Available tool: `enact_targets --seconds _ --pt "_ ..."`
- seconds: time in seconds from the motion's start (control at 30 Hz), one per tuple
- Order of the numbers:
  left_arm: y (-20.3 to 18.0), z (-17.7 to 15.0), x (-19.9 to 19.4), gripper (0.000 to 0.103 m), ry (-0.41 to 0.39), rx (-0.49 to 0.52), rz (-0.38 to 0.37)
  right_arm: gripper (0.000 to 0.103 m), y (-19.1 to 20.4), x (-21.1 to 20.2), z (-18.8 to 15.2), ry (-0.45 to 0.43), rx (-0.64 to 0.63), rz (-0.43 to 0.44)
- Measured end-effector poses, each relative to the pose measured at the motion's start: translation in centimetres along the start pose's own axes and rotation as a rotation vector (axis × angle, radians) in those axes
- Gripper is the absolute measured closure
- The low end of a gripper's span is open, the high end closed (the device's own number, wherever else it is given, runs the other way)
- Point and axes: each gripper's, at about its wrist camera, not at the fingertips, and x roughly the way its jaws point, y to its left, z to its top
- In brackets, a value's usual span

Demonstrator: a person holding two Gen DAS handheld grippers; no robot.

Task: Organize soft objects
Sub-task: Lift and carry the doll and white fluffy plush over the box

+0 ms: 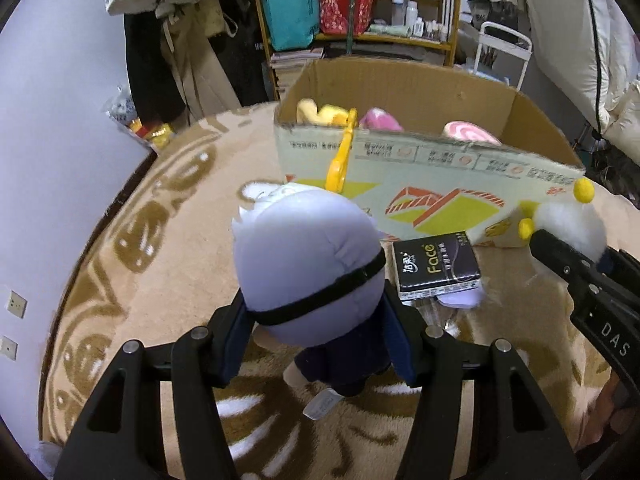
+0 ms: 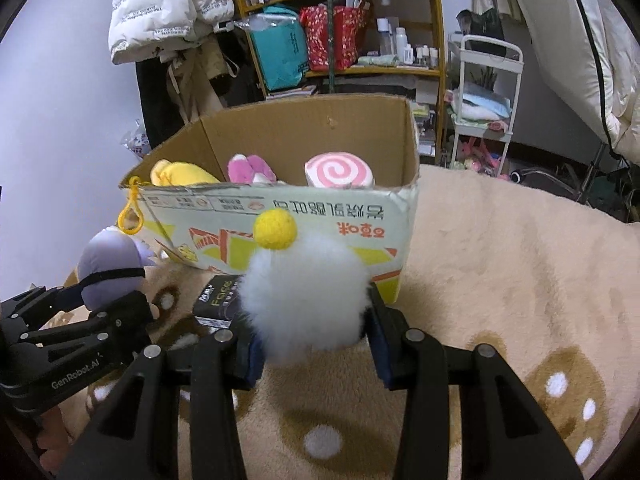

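My left gripper is shut on a plush doll with a pale lilac head, a black band around it and a dark body hanging below. A yellow clip rises from the doll's top. My right gripper is shut on a fluffy white ball toy with a yellow pom-pom. Both toys hang above the carpet in front of an open cardboard box. Inside the box lie a yellow plush, a pink plush and a pink swirl cushion. The doll and left gripper show at the left of the right wrist view.
A black tissue pack lies on the beige patterned carpet just before the box. Behind the box stand a wooden shelf with bags and bottles, hanging coats and a white trolley. A wall runs along the left.
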Motion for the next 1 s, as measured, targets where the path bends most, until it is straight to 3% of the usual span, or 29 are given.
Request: enact_targets --seconds 0.57,1.0 --pt "1.1 0.9 -8.6 0.045 -0.337 0.027 0.03 0.058 1.9 -5.5 1.9 -0.165 -0.062 0.023" --pt "0.7 3.2 -9.7 0.045 -0.502 0.044 0.027 0.058 1.4 -6.6 4.0 -0.268 -0.063 0.012"
